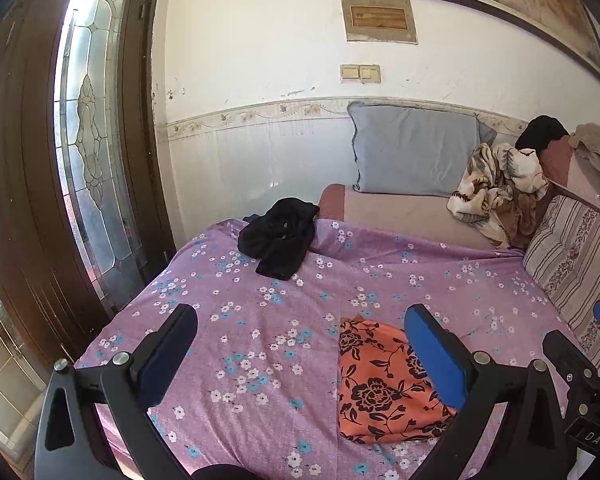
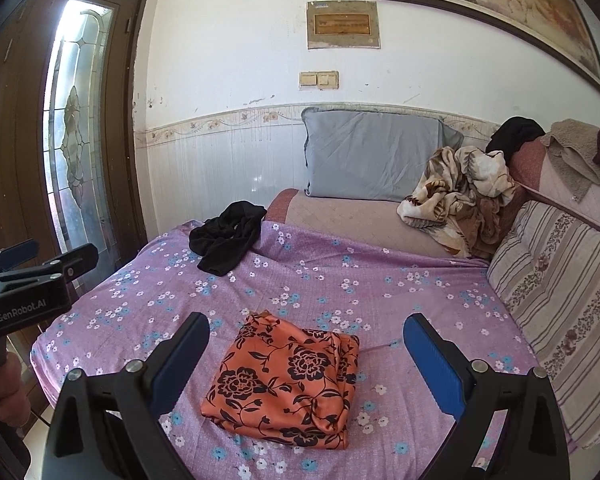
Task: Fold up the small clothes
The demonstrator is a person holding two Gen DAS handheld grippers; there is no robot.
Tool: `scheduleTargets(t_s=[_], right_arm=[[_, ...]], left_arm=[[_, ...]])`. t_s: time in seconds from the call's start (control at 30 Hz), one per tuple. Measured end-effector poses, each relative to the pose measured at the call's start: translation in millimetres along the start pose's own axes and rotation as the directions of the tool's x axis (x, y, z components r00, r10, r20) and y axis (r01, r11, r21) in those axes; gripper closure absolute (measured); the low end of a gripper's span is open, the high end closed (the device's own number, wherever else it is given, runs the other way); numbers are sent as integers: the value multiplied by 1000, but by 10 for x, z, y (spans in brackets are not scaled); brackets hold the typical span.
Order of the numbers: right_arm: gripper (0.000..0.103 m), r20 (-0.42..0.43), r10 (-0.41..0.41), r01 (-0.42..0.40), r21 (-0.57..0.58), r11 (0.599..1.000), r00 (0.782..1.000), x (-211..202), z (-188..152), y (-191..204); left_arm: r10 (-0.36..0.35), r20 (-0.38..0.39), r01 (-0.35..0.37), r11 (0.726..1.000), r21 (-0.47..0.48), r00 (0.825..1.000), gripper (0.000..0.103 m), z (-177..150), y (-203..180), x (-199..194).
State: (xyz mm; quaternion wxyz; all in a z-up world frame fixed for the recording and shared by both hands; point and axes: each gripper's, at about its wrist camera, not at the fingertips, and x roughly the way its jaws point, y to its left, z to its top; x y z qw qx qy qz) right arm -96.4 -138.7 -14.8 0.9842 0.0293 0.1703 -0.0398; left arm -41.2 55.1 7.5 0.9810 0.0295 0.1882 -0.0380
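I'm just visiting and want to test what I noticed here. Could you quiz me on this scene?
1. True or false: the orange cloth is already folded.
2. What lies crumpled near the bed's far left corner? A) black garment B) a white towel C) a red sock
3. Are the left tool and right tool open or shut?

Key: 1 true. 2 A. 3 both open, holding nothing.

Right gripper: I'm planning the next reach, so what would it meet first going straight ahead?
Probably the folded orange floral garment, lying on the purple sheet between the open jaws of the right gripper. Depth is uncertain.
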Motion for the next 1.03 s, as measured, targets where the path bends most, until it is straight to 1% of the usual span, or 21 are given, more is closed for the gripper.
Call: scheduleTargets(t_s=[0.17, 0.67, 0.8, 0.97, 1.03], right_arm=[[4, 6, -7, 7, -12, 1000, 1000, 23, 27, 23], [4, -63, 8, -11, -46, 999, 998, 359, -47, 56], [4, -66, -4, 0, -68, 998, 998, 508, -9, 54], [4, -79, 19, -21, -30, 999, 997, 794, 43, -55], [4, -80, 13, -14, -16, 1000, 997, 959, 45, -151]], left_arm=[[-6, -5, 6, 1000, -11, 1000, 0, 12, 7, 15], [-11, -46, 11, 1000, -5, 999, 0, -21, -29, 251], [-14, -63, 13, 1000, -12, 998, 0, -33, -27, 363], [-28, -76, 26, 999, -26, 997, 0, -34, -9, 570], [-28, -92, 24, 999, -39, 995, 0, -33, 9, 720]])
